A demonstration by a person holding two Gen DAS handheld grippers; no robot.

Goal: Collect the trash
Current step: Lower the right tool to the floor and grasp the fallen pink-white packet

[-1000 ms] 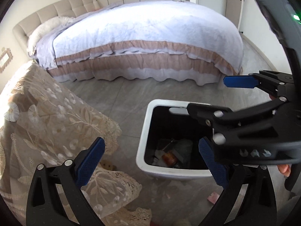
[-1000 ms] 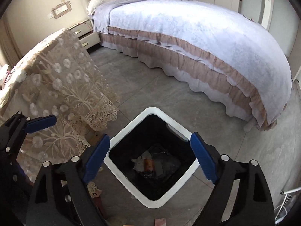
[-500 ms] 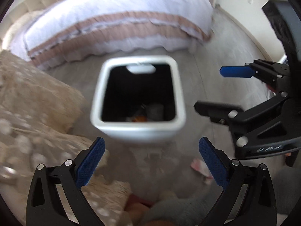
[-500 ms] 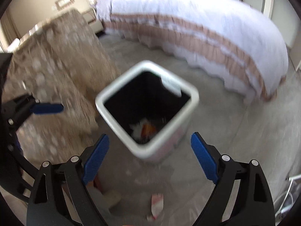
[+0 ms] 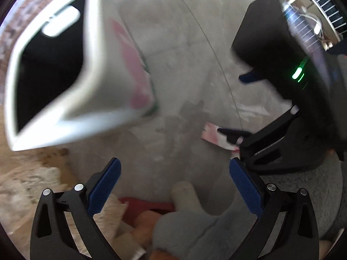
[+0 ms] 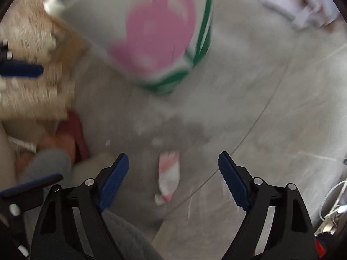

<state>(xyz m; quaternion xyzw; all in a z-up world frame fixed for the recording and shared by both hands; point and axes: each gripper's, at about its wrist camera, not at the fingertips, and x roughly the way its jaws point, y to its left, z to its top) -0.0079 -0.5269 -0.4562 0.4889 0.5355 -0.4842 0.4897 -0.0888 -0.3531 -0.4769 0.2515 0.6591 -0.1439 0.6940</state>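
- right gripper (image 6: 173, 173) pointing down at the floor, closing a bit, wrapper (image 6: 169, 173) between its pads, untouched
- left gripper (image 5: 173, 186) wide open, empty
- bin (image 6: 134, 21) near the wrapper

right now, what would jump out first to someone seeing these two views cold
The white trash bin, with a big pink print and green stripe on its side, fills the top of the right wrist view. On the grey floor in front of it lies a crumpled pink and white wrapper, below the right gripper, whose jaws are closing with nothing between the pads yet. The left gripper is open and empty.
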